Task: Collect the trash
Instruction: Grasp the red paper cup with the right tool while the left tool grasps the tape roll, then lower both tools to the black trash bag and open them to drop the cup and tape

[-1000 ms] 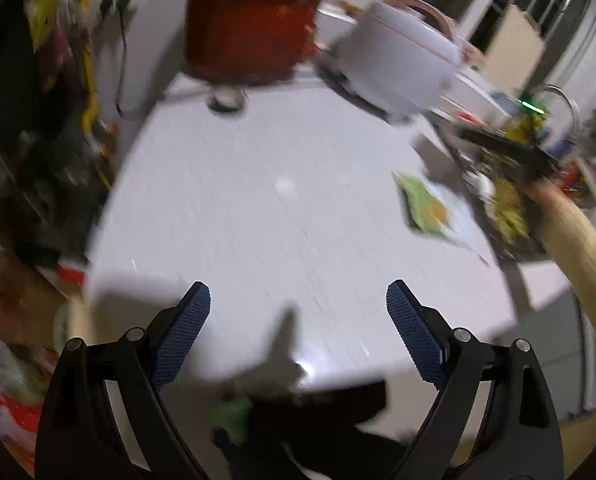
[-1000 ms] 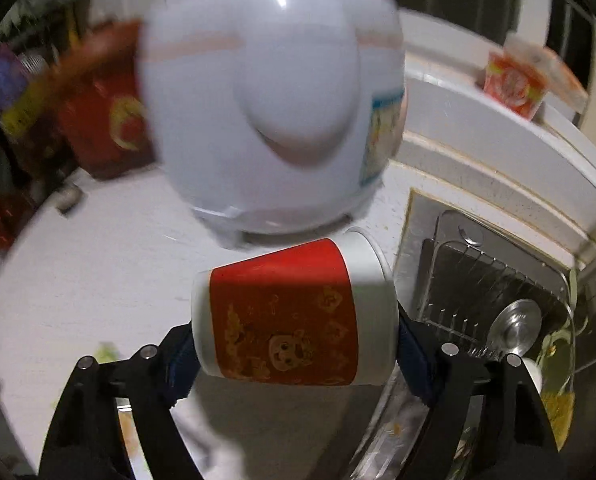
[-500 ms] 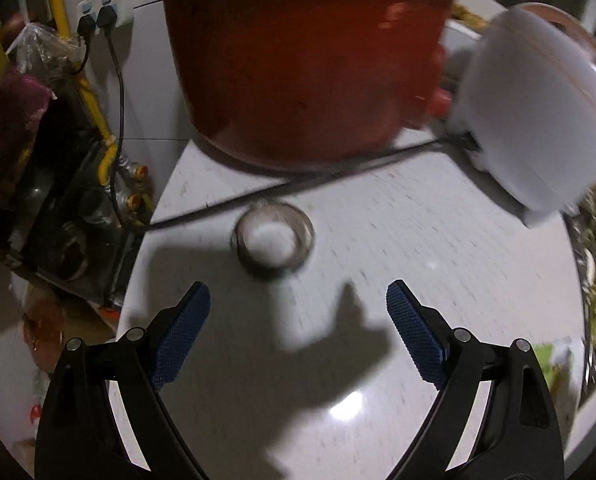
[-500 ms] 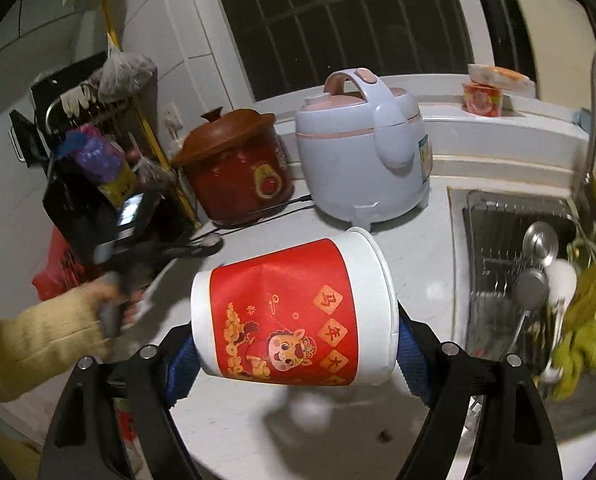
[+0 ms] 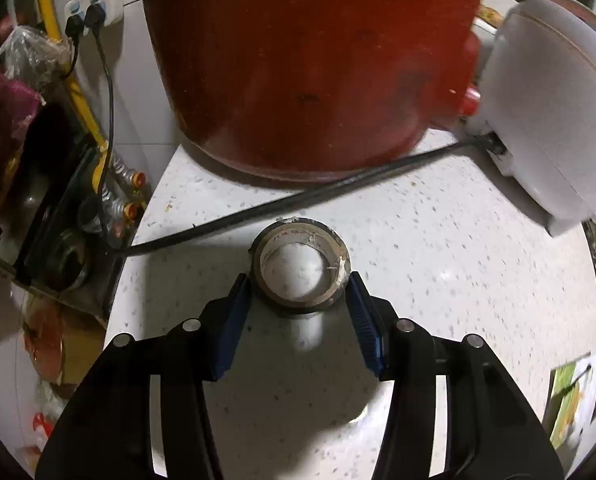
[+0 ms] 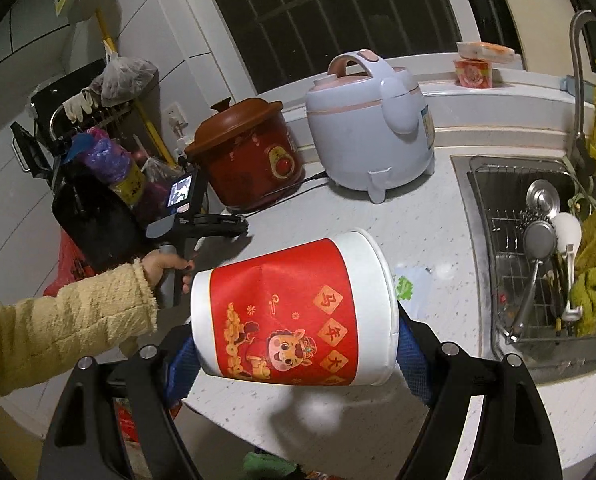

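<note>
One red-and-white paper cup (image 6: 293,312) lies sideways, clamped in my right tongs (image 6: 298,354) above the surface (image 6: 438,248); its inside is hidden. My left tongs (image 5: 300,288) have just been closing around the near-empty tape roll (image 5: 300,266) on the surface, pads at its sides, contact unclear.

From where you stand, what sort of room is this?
It looks like a home kitchen. A rice cooker and a red clay slow cooker stand on the speckled countertop, and beside them a steel sink holds ladles.
</note>
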The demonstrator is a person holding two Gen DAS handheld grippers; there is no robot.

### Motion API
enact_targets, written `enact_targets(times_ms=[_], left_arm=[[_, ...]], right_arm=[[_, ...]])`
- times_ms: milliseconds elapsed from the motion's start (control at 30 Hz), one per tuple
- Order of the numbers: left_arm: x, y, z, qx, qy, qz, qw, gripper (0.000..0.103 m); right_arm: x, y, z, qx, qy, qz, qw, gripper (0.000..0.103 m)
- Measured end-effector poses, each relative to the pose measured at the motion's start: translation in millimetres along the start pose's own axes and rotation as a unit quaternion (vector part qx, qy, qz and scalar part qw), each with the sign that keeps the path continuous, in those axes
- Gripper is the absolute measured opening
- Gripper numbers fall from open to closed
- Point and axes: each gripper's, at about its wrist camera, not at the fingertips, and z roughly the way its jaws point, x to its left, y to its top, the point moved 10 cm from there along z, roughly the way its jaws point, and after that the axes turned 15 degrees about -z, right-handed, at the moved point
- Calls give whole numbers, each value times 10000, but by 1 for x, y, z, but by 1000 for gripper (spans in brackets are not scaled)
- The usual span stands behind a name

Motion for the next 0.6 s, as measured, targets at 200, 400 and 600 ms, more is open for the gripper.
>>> enact_targets(times_ms=[200, 400, 600], left_arm=[[-20, -31, -67, -221, -708, 418, 9964, 48], [-34, -137, -185, 157, -1884, 1435, 9714, 48], [-19, -271, -227, 1459, -2521, 1844, 9387, 48]], right_arm=[[16, -8, -4, 82, 164, -143, 9997, 80], [48, -38, -15, 531, 517, -431, 9963, 80], [77, -100, -17, 1378, 961, -405, 9849, 80]])
